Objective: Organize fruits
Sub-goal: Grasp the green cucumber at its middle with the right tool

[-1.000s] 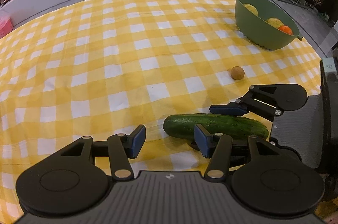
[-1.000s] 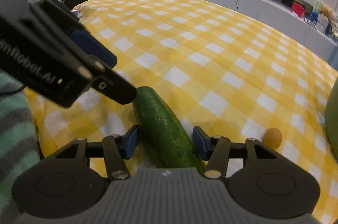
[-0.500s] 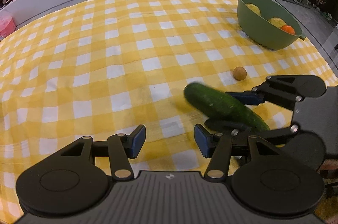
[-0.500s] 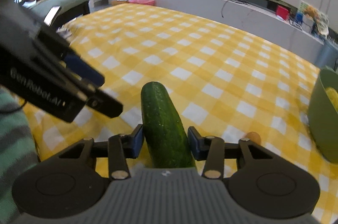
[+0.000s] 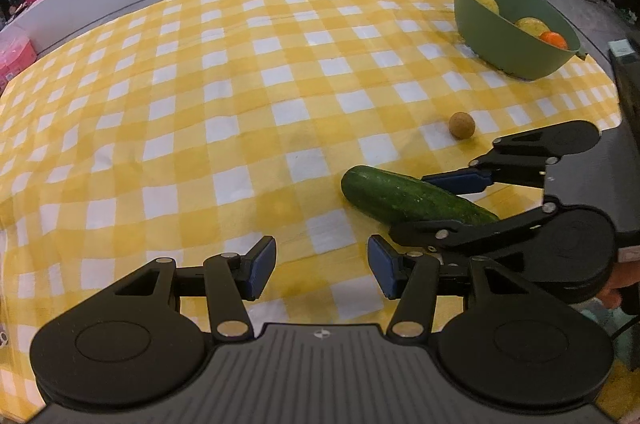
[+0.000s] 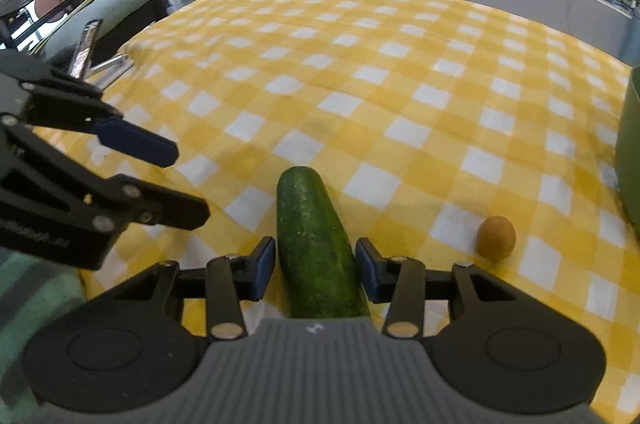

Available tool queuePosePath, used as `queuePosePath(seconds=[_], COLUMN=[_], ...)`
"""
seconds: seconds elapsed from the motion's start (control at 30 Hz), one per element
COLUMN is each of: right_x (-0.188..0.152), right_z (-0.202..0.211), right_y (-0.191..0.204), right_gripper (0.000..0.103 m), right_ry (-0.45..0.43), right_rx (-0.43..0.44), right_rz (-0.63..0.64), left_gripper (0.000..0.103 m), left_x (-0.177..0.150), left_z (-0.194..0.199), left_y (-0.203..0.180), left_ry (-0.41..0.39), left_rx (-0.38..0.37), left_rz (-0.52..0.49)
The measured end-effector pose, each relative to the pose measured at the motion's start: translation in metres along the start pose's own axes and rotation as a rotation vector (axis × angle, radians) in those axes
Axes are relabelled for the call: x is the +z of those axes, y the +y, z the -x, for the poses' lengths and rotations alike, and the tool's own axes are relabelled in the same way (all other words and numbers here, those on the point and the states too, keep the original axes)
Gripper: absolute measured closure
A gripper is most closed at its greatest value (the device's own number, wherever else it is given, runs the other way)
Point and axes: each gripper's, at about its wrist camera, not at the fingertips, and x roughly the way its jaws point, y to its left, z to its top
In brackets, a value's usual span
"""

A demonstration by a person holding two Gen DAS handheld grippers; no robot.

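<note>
The right gripper (image 6: 316, 260) pinches the cucumber (image 6: 314, 244) near its rear end, so it should stay level on the way to the green bowl (image 5: 508, 36). The left gripper (image 5: 322, 272) hangs spread and empty beside the cucumber.

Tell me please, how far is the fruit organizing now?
Partly done. The green bowl already holds two yellow fruits and an orange one. In hand: the right gripper is shut on the cucumber, which looks raised off the checked cloth. Left: the small brown fruit lies on the cloth. The left gripper is open and empty.
</note>
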Motion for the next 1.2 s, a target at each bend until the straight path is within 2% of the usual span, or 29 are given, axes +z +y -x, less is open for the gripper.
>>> queuePosePath(seconds=[0.13, 0.33, 0.5, 0.73, 0.83, 1.2], right_x=[-0.005, -0.009, -0.012, -0.024, -0.027, -0.040], right_z=[0.000, 0.002, 0.001, 0.013, 0.015, 0.036], right_y=[0.002, 0.001, 0.012, 0.004, 0.003, 0.001], right_gripper=[0.060, 0.059, 0.062, 0.059, 0.064, 0.067], right_ry=[0.028, 0.021, 0.018, 0.007, -0.009, -0.097], right_rx=[-0.007, -0.007, -0.062, -0.065, -0.068, -0.069], right_rz=[0.053, 0.095, 0.170, 0.083, 0.060, 0.011], left_gripper=[0.041, 0.041, 0.041, 0.041, 0.041, 0.041], left_x=[-0.001, -0.001, -0.002, -0.003, -0.003, -0.002], left_z=[-0.002, -0.006, -0.006, -0.003, -0.003, 0.011], left_y=[-0.001, -0.008, -0.010, -0.012, -0.015, -0.030], left_ry=[0.003, 0.013, 0.019, 0.019, 0.023, 0.001], left_rx=[0.000, 0.008, 0.015, 0.026, 0.032, 0.056], left_rz=[-0.009, -0.029, -0.033, -0.044, -0.051, -0.079])
